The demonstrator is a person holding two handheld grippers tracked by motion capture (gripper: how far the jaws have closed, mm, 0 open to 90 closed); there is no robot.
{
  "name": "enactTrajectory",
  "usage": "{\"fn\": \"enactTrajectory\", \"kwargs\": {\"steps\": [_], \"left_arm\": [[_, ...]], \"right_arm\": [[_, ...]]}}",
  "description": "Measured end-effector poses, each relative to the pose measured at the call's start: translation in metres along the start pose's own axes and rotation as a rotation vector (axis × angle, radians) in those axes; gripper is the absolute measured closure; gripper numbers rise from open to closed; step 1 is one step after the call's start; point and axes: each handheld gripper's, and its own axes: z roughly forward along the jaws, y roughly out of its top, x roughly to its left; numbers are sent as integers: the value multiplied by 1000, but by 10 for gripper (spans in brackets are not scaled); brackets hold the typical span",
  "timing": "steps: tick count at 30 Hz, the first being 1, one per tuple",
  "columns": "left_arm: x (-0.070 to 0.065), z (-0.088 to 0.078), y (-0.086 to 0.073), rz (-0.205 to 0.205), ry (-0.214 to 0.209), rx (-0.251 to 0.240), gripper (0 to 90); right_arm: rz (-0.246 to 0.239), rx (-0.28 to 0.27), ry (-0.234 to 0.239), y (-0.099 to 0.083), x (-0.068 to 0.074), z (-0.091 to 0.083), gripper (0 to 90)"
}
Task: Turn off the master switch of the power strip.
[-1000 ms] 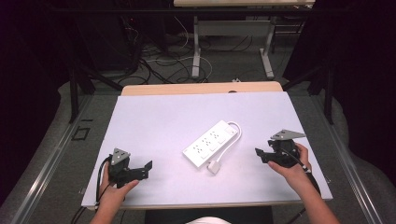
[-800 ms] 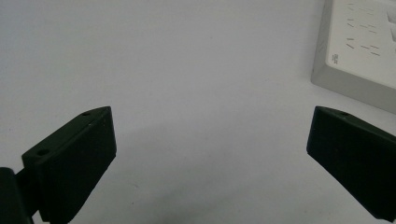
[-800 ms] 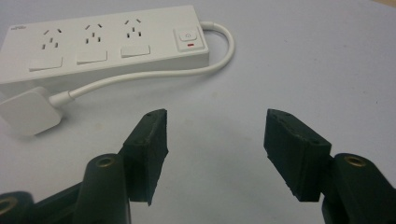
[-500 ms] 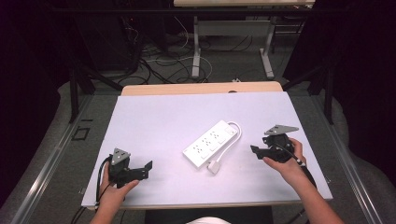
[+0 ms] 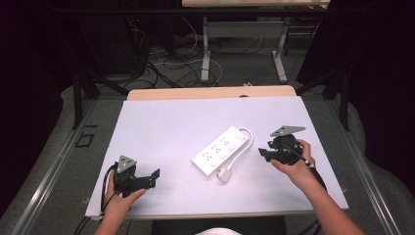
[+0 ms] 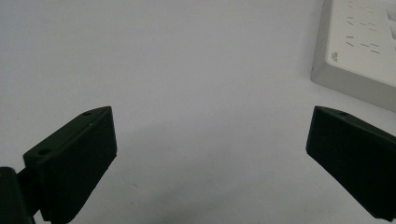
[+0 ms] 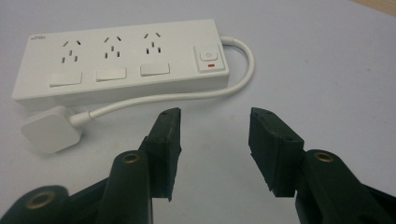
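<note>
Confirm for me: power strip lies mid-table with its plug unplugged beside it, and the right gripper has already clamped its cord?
Not clamped. The right gripper view shows the right gripper open, fingers apart and short of the cord. The power strip and loose plug are as you say.

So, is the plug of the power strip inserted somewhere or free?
Free: the plug lies loose on the table beside the power strip.
</note>
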Motion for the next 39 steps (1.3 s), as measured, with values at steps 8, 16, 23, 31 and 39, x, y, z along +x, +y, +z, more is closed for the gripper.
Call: {"fn": "enactTrajectory", "kwargs": {"steps": [8, 16, 23, 31, 39], "left_arm": [[0, 0, 0, 2, 0, 1, 19], [0, 0, 0, 1, 1, 0, 20], [0, 0, 0, -2, 1, 1, 21], [1, 0, 0, -1, 0, 6, 22], [1, 1, 0, -1, 0, 7, 24]], "right_arm": [[-17, 15, 13, 11, 2, 3, 630], [-37, 34, 27, 22, 3, 9, 717], [-36, 65, 49, 26, 5, 17, 806], [-39, 92, 62, 31, 5, 27, 899], [-29, 120, 75, 37, 7, 39, 900]]}}
